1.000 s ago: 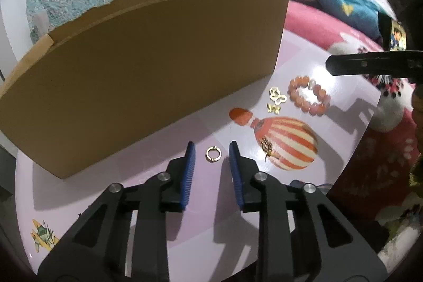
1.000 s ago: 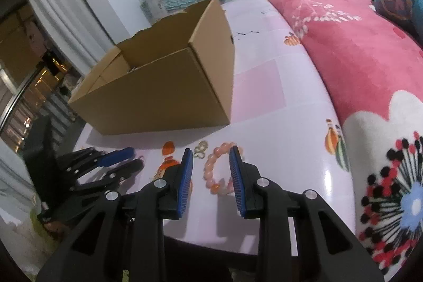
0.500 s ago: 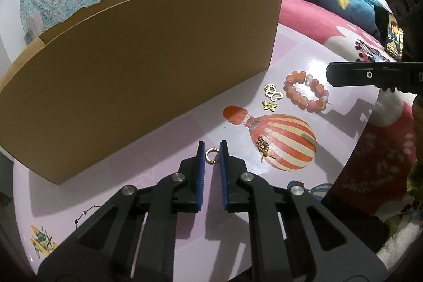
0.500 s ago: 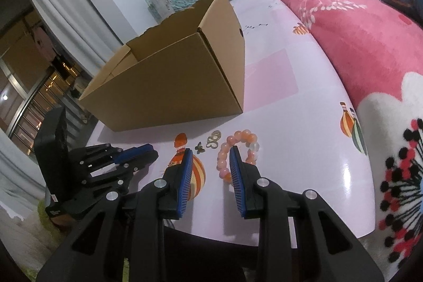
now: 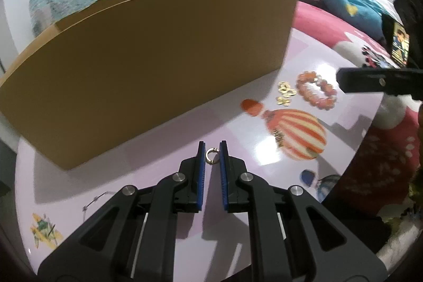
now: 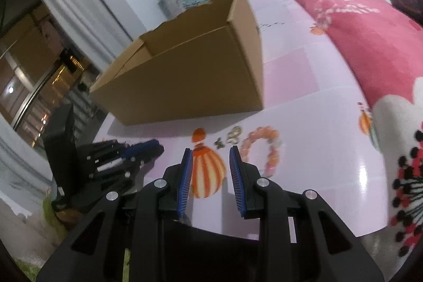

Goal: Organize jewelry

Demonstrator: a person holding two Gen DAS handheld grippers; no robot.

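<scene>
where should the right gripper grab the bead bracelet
Pinch one side of the bracelet loop, coming down from above with one finger inside the ring and one outside. It lies flat and open on the table, so there is no edge to slide under; its near arc is closest.

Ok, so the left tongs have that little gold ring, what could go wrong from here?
1. The ring sits right at the tips of the left tongs, so it could slip out on the lift.
2. The box wall stands tall right behind it; a low carry could knock the ring loose.
3. The right tongs hover open beside the bracelet and small charms; a careless sweep could scatter them.
</scene>
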